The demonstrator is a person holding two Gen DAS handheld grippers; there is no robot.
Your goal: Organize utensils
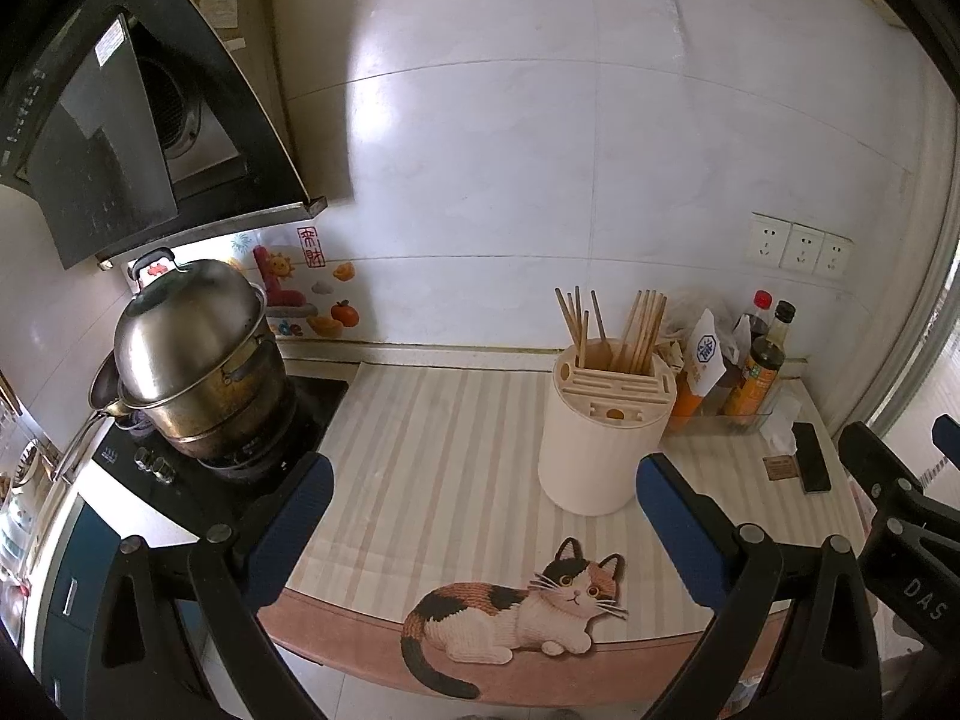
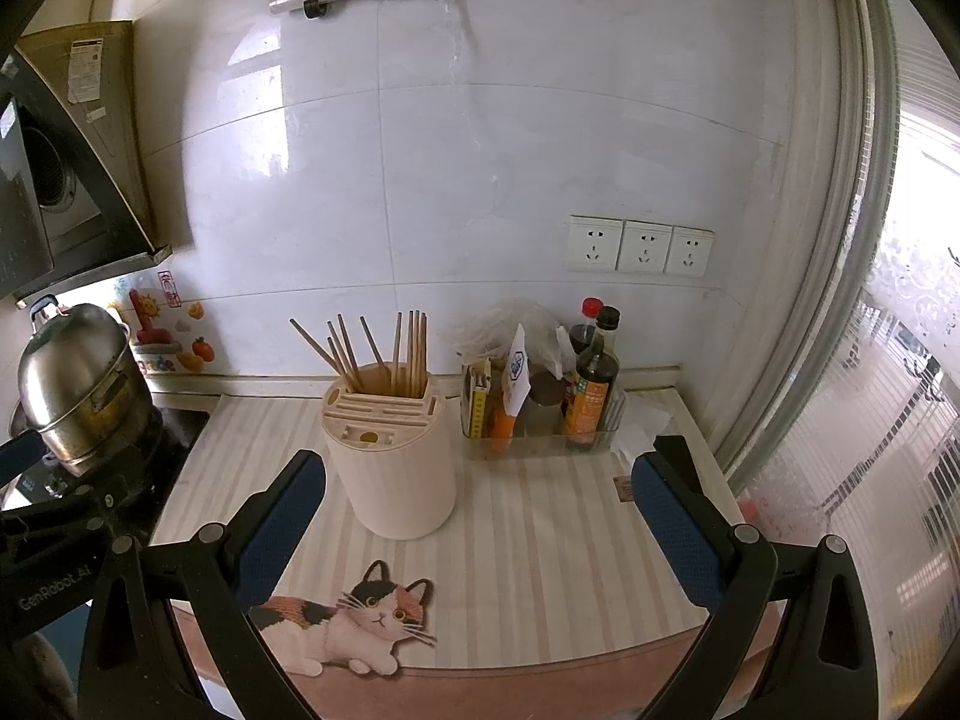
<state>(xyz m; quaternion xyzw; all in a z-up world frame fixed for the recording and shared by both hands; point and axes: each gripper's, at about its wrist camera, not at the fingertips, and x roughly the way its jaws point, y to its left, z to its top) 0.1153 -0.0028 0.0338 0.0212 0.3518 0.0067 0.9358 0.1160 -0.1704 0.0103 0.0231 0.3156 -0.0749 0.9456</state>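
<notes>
A cream round utensil holder (image 1: 600, 444) stands upright on the striped counter mat (image 1: 432, 462); it also shows in the right wrist view (image 2: 393, 468). Several wooden chopsticks (image 1: 624, 330) stand in its back compartments, also seen in the right wrist view (image 2: 384, 354). My left gripper (image 1: 480, 516) is open and empty, held above the mat's front edge, with the holder just ahead of its right finger. My right gripper (image 2: 474, 516) is open and empty, with the holder between its fingers and further back. The right gripper also shows at the right edge of the left wrist view (image 1: 894, 480).
A steel pot with lid (image 1: 192, 360) sits on the stove at the left. A clear tray of sauce bottles (image 2: 558, 396) stands at the back right by the wall sockets (image 2: 642, 246). A black phone (image 1: 810, 456) lies at the right. A cat picture (image 2: 348, 618) marks the mat's front edge.
</notes>
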